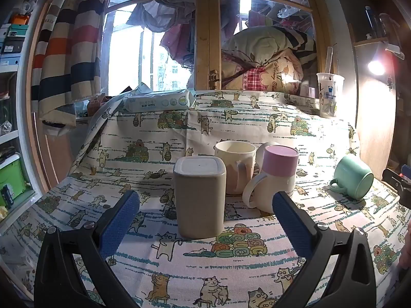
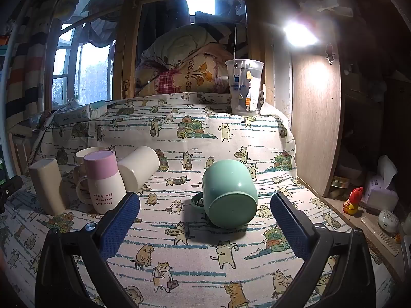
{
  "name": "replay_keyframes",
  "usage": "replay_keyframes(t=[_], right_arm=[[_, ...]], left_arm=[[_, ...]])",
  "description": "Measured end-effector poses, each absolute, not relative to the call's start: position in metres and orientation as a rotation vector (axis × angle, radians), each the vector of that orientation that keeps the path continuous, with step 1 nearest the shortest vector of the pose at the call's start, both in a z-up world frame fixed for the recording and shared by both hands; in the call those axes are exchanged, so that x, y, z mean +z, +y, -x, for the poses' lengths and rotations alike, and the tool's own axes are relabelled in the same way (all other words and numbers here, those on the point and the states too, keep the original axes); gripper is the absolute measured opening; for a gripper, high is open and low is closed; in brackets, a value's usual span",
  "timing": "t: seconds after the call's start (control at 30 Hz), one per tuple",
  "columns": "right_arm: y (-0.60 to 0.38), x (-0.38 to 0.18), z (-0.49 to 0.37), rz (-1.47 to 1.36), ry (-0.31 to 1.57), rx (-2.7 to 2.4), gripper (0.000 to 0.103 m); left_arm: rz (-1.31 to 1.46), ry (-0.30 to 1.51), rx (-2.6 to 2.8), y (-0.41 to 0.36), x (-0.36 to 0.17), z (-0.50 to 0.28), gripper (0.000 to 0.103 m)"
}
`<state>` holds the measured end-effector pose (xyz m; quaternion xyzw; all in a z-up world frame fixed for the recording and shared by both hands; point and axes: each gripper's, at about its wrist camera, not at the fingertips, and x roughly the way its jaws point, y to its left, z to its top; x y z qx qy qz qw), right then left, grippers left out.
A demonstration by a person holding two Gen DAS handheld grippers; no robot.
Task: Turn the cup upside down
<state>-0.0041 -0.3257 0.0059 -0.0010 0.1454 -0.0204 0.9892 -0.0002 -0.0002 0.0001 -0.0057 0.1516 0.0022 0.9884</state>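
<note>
A mint green mug (image 2: pixel 229 194) lies on its side on the cat-print cloth (image 2: pixel 195 256), its base toward me and its handle on the left. My right gripper (image 2: pixel 205 220) is open and empty, its blue pads either side of the mug just short of it. The mug also shows in the left wrist view (image 1: pixel 355 180) at the far right. My left gripper (image 1: pixel 205 218) is open and empty, in front of a beige square cup (image 1: pixel 199 197) that stands base up. A pink-based mug (image 1: pixel 276 177) also stands upside down beside it.
A cream mug (image 1: pixel 235 165) stands upright behind the beige cup. A white cup (image 2: pixel 138 168) lies tilted against the pink-based mug. A clear plastic cup (image 2: pixel 244 87) with a straw stands at the back right, a baby wipes pack (image 1: pixel 159 100) at the back left. A wooden wall (image 2: pixel 316 118) bounds the right.
</note>
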Motion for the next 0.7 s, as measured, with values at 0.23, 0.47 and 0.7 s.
replay_keyframes(t=[0.23,0.47,0.7], right_arm=[[-0.3255,0.0057,0.0041,0.003,0.292,-0.041,0.103],[-0.3256,0.0056,0.0043,0.003,0.292,-0.041,0.103],[-0.3256,0.0056,0.0045,0.003,0.292,-0.041,0.103]], left_arm=[[0.011,0.306,0.005,-0.0010,0.0001,0.0002,0.103],[0.013,0.306,0.004,-0.0002,0.0000,0.0001,0.103],[0.013,0.306,0.004,-0.0002,0.0000,0.0001,0.103]])
